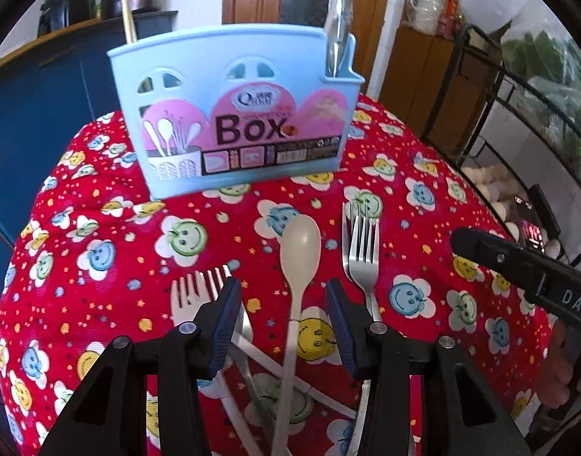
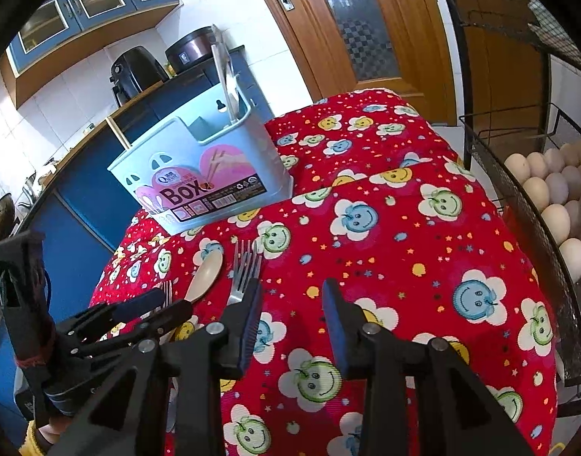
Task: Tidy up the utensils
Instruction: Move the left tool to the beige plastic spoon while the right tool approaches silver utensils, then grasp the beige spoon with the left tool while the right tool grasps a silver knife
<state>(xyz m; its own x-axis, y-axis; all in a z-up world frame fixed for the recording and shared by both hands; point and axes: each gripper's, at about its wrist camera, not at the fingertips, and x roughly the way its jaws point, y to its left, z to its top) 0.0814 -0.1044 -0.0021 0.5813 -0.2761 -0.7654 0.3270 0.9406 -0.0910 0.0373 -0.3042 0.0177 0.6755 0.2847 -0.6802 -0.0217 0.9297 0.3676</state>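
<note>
Light: you get bright, even daylight, soft shadows | Glare: the shiny metal utensil standing in the pale blue plastic utensil box (image 1: 233, 114) gleams, white wall tiles wash out | Focus: box label slightly soft in your left view | Edges: you see strong fisheye bending, black corners

Both wrist views angled down, sharing utensil box (image 1: 237, 114)

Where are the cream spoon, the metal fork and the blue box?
cream spoon (image 1: 301, 243), left wrist view, on its bowl.
metal fork (image 1: 363, 250), left wrist view, at the base of its prongs.
blue box (image 2: 199, 174), right wrist view, on its labelled front wall.
</note>
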